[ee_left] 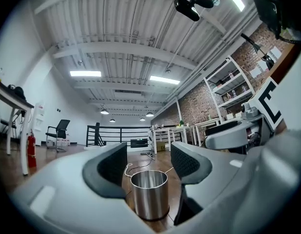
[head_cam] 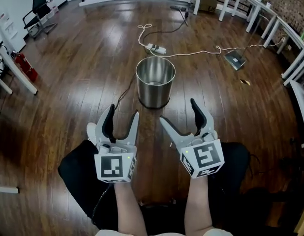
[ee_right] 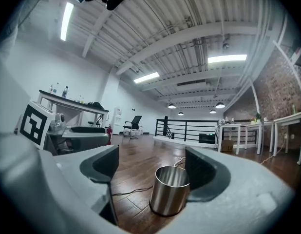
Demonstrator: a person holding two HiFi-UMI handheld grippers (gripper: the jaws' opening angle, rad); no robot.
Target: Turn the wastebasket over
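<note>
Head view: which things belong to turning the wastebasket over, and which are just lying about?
Job:
- wastebasket, upright
- left gripper and right gripper, jaws open, short of it

Lying about:
- power strip
- white cable
- office chair
- fire extinguisher

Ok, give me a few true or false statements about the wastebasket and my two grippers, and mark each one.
1. The wastebasket stands upright with its opening facing up. True.
2. The left gripper is clamped on the wastebasket's rim. False: its jaws are apart, short of the wastebasket, with nothing held.
3. The right gripper is open and empty. True.
4. The wastebasket sits on a table. False: it sits on the wooden floor.
5. A power strip lies on the floor beyond the wastebasket. True.
</note>
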